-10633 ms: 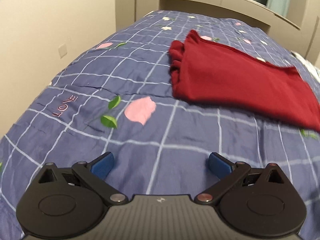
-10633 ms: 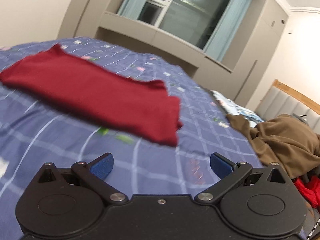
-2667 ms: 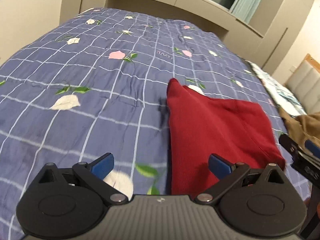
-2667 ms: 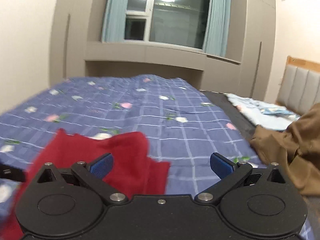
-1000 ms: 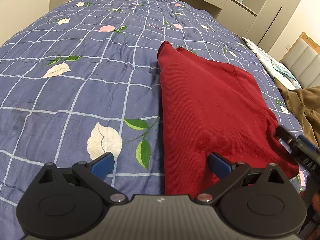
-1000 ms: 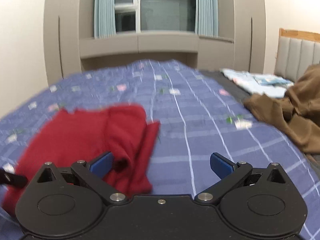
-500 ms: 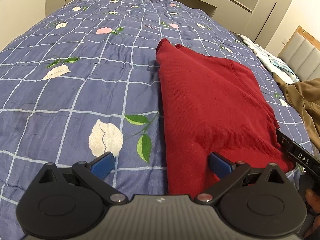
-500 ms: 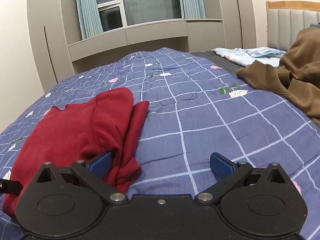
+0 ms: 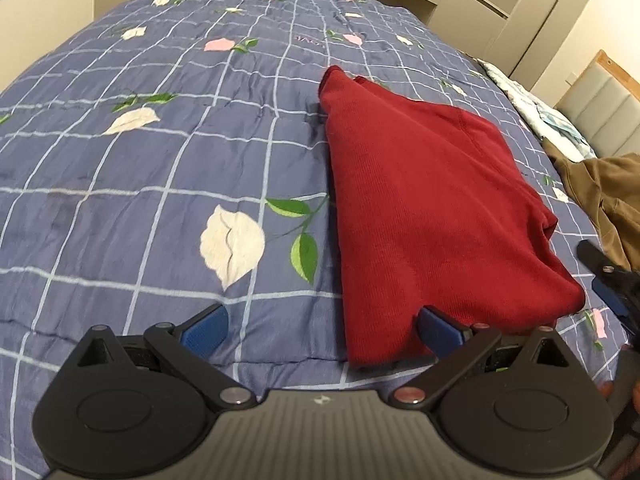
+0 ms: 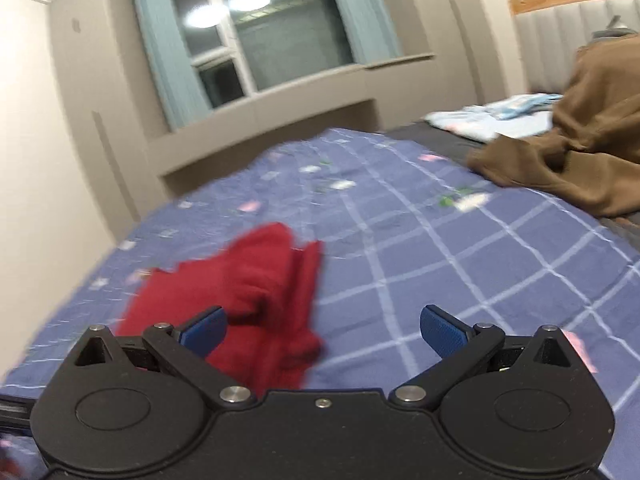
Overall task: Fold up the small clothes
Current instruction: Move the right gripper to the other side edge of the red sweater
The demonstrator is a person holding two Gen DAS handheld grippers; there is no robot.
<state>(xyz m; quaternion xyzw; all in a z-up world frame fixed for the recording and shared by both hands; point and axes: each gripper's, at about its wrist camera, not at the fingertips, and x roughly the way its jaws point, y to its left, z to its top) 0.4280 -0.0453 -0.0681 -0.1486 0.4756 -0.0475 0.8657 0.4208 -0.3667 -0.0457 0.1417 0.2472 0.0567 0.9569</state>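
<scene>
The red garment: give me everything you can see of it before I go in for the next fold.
The red garment is a dark red, finely ribbed knit lying folded on the blue checked bedspread, a roughly rectangular stack. Its left edge is a straight fold; a stitched seam crosses the far part, and layered edges bunch at the right side. The left gripper hovers open at its near corner, one blue pad just over the cloth. Contact cannot be told.

The garment (image 9: 432,208) is dark red, one plain colour. Under it the bedcover (image 9: 160,168) is blue-violet with a grid of thin white lines, and it has white and pink petals with green leaves. Right of the garment lies a brown cloth (image 10: 576,164). Both grippers are black with blue finger pads (image 9: 206,326).
</scene>
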